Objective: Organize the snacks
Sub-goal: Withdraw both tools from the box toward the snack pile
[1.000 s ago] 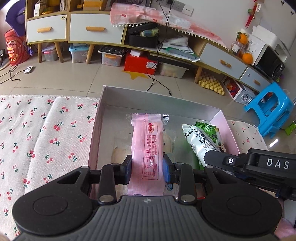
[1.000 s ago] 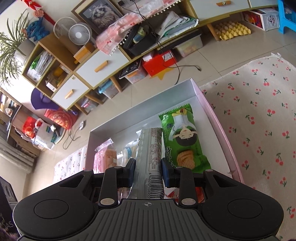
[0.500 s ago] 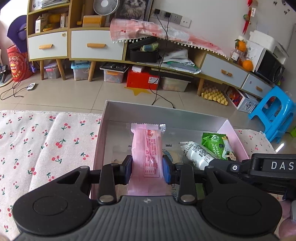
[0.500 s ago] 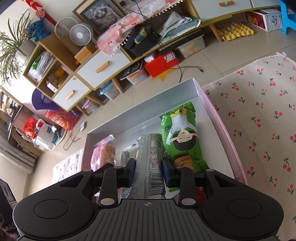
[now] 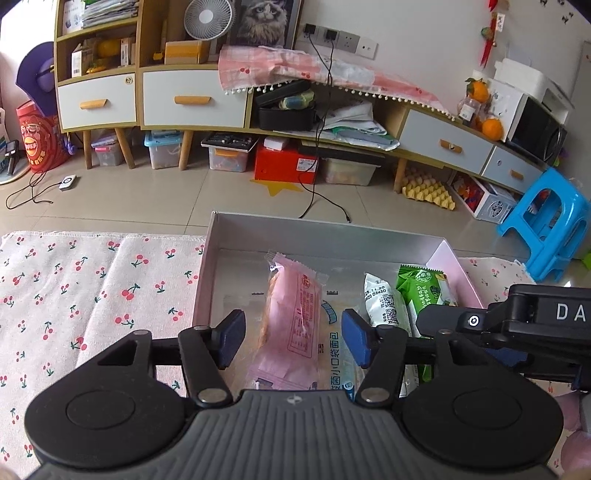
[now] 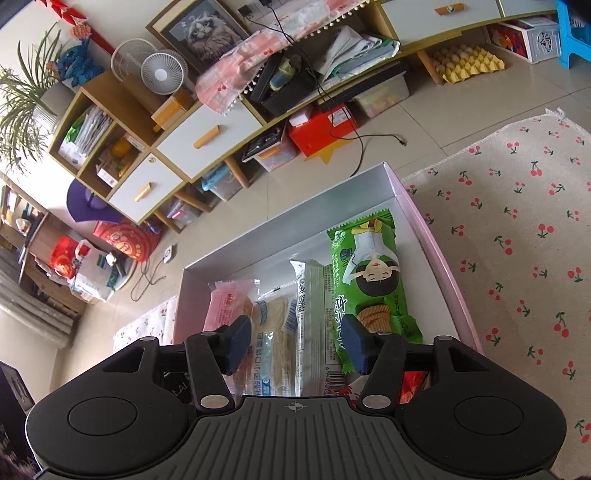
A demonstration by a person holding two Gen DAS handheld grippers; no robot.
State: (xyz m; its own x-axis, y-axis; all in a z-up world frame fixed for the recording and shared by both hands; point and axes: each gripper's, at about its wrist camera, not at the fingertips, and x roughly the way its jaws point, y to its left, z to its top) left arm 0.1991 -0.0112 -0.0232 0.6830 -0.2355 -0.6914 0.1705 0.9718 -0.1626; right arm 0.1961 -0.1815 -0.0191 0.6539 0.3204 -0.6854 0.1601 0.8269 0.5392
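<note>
Left wrist: left gripper point(image 5: 293, 338) jaws opening, pink snack pack point(image 5: 291, 325) lies loose between them in box point(image 5: 325, 230). Right gripper point(image 6: 295, 343) opening over white pack point(image 6: 314, 325), near box's right wall.

The floor point(image 5: 147, 199) is made of pale, shiny tiles. Along the far white wall point(image 5: 424, 40) stands a long wooden cabinet point(image 5: 192, 99) with white drawers and orange handles. A small white fan point(image 5: 209, 18) and a framed cat picture point(image 5: 264, 18) sit on top of it. A pink cloth point(image 5: 314, 74) hangs over the middle part. Under the cabinet are clear plastic boxes point(image 5: 162, 149) and a red box point(image 5: 284, 164). A blue plastic stool point(image 5: 550, 225) stands on the right. Oranges point(image 5: 491, 127) and a dark microwave point(image 5: 535, 129) sit at the far right. A black cord point(image 5: 317, 147) runs down from wall sockets point(image 5: 340, 37) to the floor. A green plant point(image 6: 22, 96) stands at the far left.
</note>
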